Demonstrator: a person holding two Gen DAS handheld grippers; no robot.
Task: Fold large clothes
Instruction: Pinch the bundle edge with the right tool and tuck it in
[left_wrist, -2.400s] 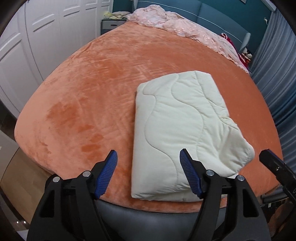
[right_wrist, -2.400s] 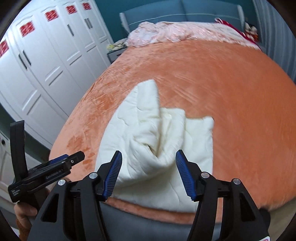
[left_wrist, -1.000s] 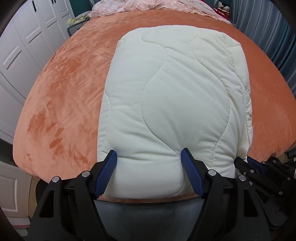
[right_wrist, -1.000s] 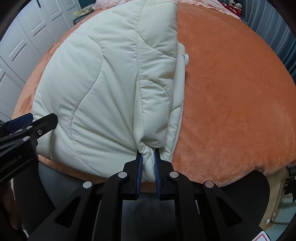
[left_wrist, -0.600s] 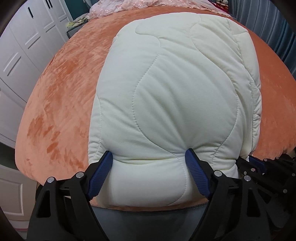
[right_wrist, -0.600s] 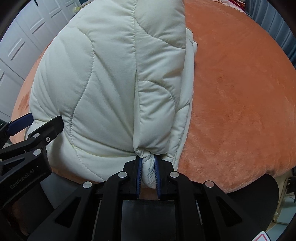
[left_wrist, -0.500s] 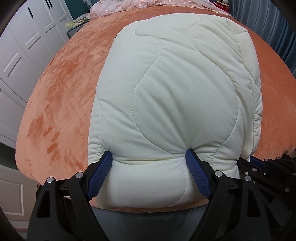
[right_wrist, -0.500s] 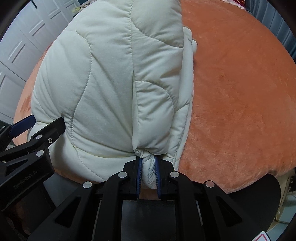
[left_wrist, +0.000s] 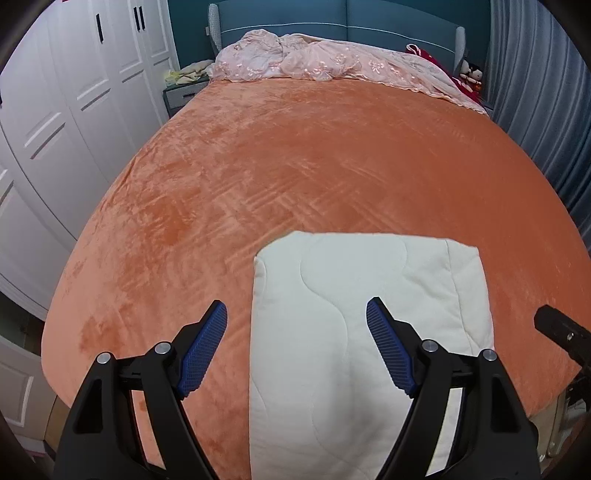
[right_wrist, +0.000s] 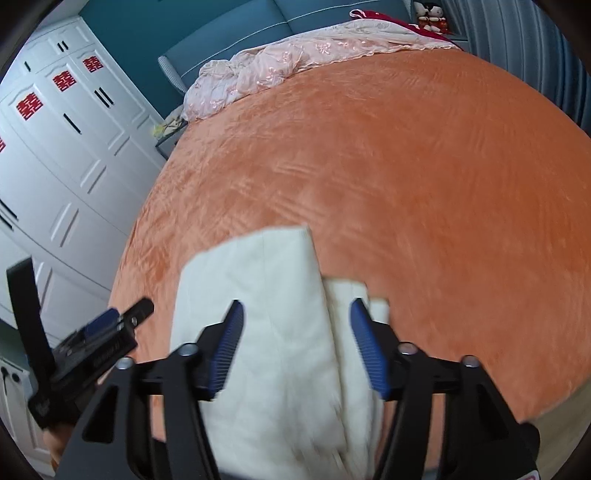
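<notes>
A cream quilted garment (left_wrist: 354, 325), folded into a thick rectangle, lies at the near edge of the orange bed (left_wrist: 295, 155). My left gripper (left_wrist: 297, 343) is open and empty, held above the garment's near left part. My right gripper (right_wrist: 295, 343) is open and empty, above the garment (right_wrist: 273, 332), which looks blurred in the right wrist view. The right gripper's tip shows at the right edge of the left wrist view (left_wrist: 561, 332). The left gripper shows at the left of the right wrist view (right_wrist: 96, 339).
A pink embroidered cover (left_wrist: 332, 62) is bunched at the head of the bed by the teal headboard (left_wrist: 332, 18). White wardrobe doors (left_wrist: 74, 110) stand on the left with a nightstand (left_wrist: 181, 92). Grey curtains (left_wrist: 546, 92) hang on the right.
Both grippers pulled back and up from the garment. The right gripper let go of the garment's edge and opened. The garment now lies flat as a shorter folded rectangle.
</notes>
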